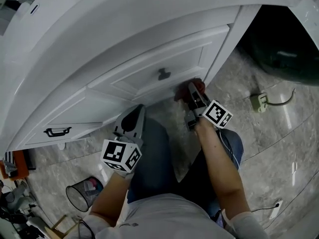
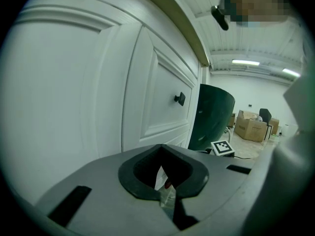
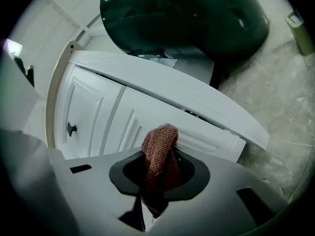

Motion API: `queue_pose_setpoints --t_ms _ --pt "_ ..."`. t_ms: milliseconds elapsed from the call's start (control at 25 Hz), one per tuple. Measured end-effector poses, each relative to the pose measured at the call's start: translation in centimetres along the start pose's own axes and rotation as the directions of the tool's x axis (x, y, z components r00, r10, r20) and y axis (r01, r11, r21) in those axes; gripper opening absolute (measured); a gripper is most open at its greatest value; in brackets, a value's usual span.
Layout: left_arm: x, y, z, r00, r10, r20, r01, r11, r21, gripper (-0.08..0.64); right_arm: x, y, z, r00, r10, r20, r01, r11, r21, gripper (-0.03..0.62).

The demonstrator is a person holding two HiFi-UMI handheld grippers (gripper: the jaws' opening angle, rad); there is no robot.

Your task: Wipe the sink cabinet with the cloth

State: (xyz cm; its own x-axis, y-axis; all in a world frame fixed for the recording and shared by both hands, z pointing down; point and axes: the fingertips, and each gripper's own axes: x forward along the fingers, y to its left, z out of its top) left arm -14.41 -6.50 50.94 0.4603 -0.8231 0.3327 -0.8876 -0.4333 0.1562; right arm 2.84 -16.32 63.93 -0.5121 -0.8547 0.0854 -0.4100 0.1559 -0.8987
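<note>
Right gripper (image 3: 153, 204): jaws clamped on the cloth (image 3: 158, 154). It's a red-brown knit, bunched, sticking up out of the jaws.

The cloth's free end is touching the white sink cabinet (image 1: 124, 44). Contact is low on the front, at the bottom corner of the panelled door, below and to the side of its dark knob (image 1: 163, 74). From the head view, that gripper (image 1: 192, 92) is angled in at the door's lower right corner, just above the floor (image 1: 279, 148). The cloth (image 1: 199, 83) shows as a small red patch at its tip.

Left gripper (image 2: 167, 194): jaws together, nothing between them. It points along the cabinet front without touching it. I see the same knob (image 2: 179, 99) further down the panel. From the head view it (image 1: 137, 109) sits over my knee, near the cabinet base and left of the right gripper, apart from the cloth.

Around me:
- A dark green bin (image 3: 187, 18) stands just beside the cabinet's right end.
- A wire waste basket (image 1: 81, 195) is on the floor to my left.
- A dark pull handle (image 1: 57, 131) is on the cabinet's left section.
- Cardboard boxes (image 2: 252, 128) are far back in the room.
</note>
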Motion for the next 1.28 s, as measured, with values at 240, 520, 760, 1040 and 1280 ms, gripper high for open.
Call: queue_pose_setpoints --t_ms 240,520,760,1040,1280 --pt "0.1 0.1 0.0 1.000 -0.005 0.001 0.005 1.000 -0.004 0.011 1.1 1.1 -2.6 0.996 0.045 -0.081 -0.047 0.999 -0.021 0.074" --pt "0.2 -0.2 0.0 1.000 -0.003 -0.001 0.003 1.000 0.008 0.011 1.7 2.9 -6.2 0.976 0.067 -0.207 -0.089 0.991 -0.102 0.075" --pt "1.0 -0.8 -0.2 1.000 0.003 -0.008 -0.003 1.000 0.028 0.011 1.1 4.0 -6.1 0.963 0.103 -0.248 -0.132 0.986 -0.104 0.074" --pt "2.7 -3.6 -1.3 0.995 -0.028 -0.100 0.036 0.996 0.087 0.011 -1.3 6.4 -3.8 0.964 0.126 -0.234 -0.164 0.975 -0.147 0.075" --pt "1.6 -9.7 -1.1 0.953 -0.183 -0.241 0.204 0.977 0.063 0.011 -7.2 10.1 -1.1 0.978 0.040 -0.207 -0.106 0.942 -0.319 0.075"
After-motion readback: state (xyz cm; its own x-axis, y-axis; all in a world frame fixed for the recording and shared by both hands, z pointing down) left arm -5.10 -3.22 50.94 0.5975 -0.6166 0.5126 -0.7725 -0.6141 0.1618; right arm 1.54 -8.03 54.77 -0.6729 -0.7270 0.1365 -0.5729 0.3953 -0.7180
